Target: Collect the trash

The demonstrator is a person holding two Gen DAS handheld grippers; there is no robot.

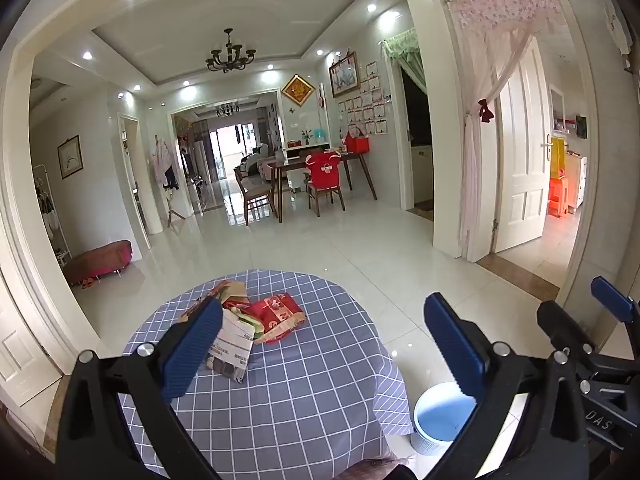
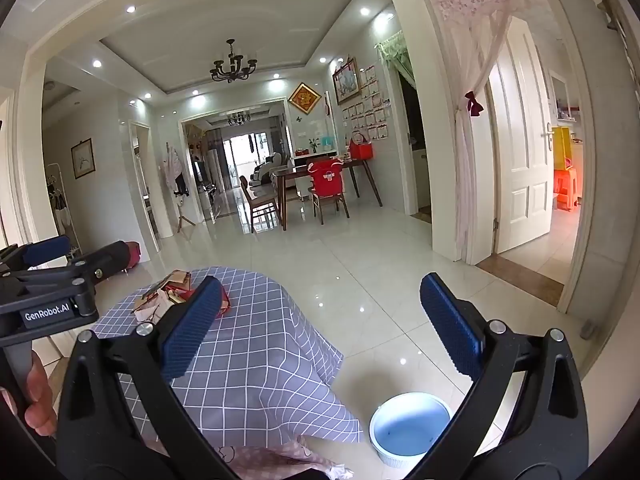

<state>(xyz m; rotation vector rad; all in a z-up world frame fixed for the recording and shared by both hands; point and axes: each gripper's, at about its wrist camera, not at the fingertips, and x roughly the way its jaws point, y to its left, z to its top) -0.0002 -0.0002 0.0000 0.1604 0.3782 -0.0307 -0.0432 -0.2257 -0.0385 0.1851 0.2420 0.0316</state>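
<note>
Hidden first: your left gripper (image 1: 324,344) puts its left blue pad over the near-left part of the trash pile (image 1: 256,320), so the pile's full extent is unclear from the left wrist. From the right wrist, your right gripper (image 2: 322,324) covers the pile's right side with a pad too. The near edge of the table (image 1: 304,400) is cut off by the gripper bodies in both views. Print on the wrappers is too small to read. The bin (image 2: 410,428) has its right rim behind a finger.

Surface and room: small table under a grey-blue cloth with a white grid, the cloth hanging down over the right edge. Glossy white tile floor (image 1: 360,248). A pale blue round bin stands on the floor just off the table's right edge, nothing visible inside. Far back, a dark wood dining table (image 1: 316,168) with chairs, a black chandelier (image 1: 230,54), an open white door (image 1: 520,152) with a pink curtain at right.

Trash: a loose heap near the table's far-left edge. You can make out a red printed packet (image 1: 276,314), a white folded paper with grey print (image 1: 234,348) and brown cardboard scraps (image 1: 236,290), all touching or overlapping.

Grippers: both yours are spread wide, nothing between the pads. The left hovers above the table's near side; the right sits off to the right, over the floor and bin
</note>
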